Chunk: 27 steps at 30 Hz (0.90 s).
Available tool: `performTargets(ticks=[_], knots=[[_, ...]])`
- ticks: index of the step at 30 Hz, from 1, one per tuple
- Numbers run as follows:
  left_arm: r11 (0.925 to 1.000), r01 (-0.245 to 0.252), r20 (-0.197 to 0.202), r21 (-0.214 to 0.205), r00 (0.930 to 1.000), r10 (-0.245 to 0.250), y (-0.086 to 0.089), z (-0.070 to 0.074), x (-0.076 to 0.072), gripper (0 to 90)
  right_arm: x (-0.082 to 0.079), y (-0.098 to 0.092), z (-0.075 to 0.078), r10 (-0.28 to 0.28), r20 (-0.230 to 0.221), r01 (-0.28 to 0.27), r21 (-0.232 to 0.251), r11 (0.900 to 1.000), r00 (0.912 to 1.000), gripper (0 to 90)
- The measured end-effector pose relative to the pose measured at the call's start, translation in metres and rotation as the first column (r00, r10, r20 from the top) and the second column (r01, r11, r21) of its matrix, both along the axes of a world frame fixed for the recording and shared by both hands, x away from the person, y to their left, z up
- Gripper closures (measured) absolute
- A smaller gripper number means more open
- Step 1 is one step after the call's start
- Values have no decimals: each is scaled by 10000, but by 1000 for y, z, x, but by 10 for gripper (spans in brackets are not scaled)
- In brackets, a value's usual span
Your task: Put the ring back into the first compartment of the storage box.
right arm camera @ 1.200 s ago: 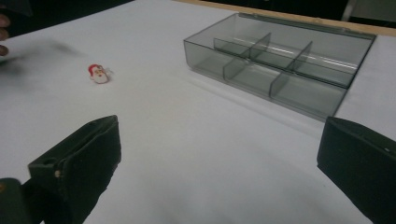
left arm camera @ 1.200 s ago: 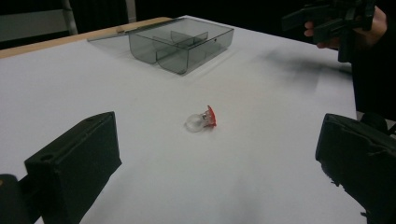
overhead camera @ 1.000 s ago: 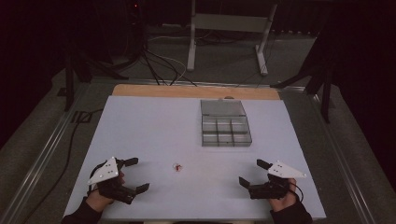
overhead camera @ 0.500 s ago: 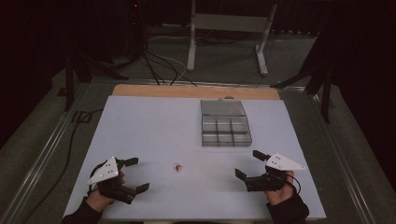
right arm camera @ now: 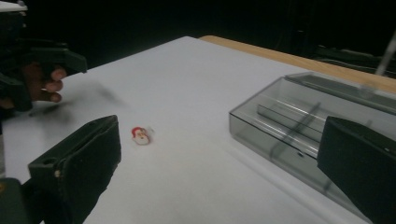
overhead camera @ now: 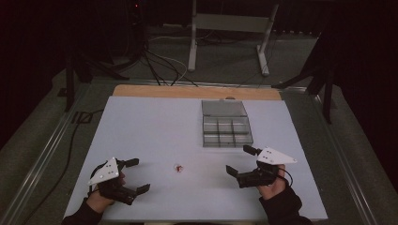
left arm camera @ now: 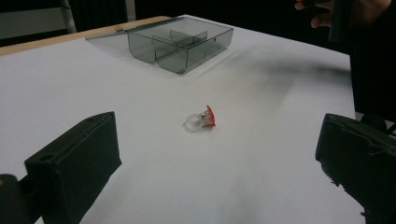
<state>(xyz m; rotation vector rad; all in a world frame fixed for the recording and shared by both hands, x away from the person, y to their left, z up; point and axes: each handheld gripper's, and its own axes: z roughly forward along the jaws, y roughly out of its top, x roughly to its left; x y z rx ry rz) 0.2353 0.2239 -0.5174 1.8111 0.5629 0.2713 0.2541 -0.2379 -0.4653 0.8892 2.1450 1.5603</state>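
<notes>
No readable txt, labels, brands or nos. anywhere on table or objs.

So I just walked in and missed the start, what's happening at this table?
A person holds a tool in each hand over the white table. Both the left tool and the right tool are open and empty. A small red-and-clear charm lies untouched between them, apart from the open grey plastic compartment box.
</notes>
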Motion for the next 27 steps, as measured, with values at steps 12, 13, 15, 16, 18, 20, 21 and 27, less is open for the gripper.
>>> performTargets(ticks=[12,13,15,16,18,20,21,27], knots=[[10000,12,-37,-87,10000,-13,1,0,0,5,10,33,2,1117,-26,-1116,10,9937,9937,0],[9999,-5,-60,-105,10000,4,1,0,0,5,11,35,2,1178,-22,-1178,10,9930,9930,0],[10000,0,-50,-90,10000,-1,1,0,0,4,13,41,0,1344,0,-1344,36,9909,9909,0],[10000,16,-32,-67,10000,-16,1,0,0,4,14,44,0,1460,-23,-1460,6,9893,9893,0],[10000,46,-16,-79,10000,-47,1,0,0,5,15,50,-1,1617,-28,-1617,-28,9868,9868,0],[10000,25,-33,-87,10000,-25,1,0,0,4,17,55,-3,1768,-130,-1768,8,9842,9842,0],[10000,41,-26,-70,10000,-41,0,0,0,4,17,57,-3,1811,-149,-1812,-6,9835,9833,0],[9999,89,-48,-102,9999,-89,1,0,0,4,23,74,-8,2409,-519,-2411,17,9705,9692,0]])
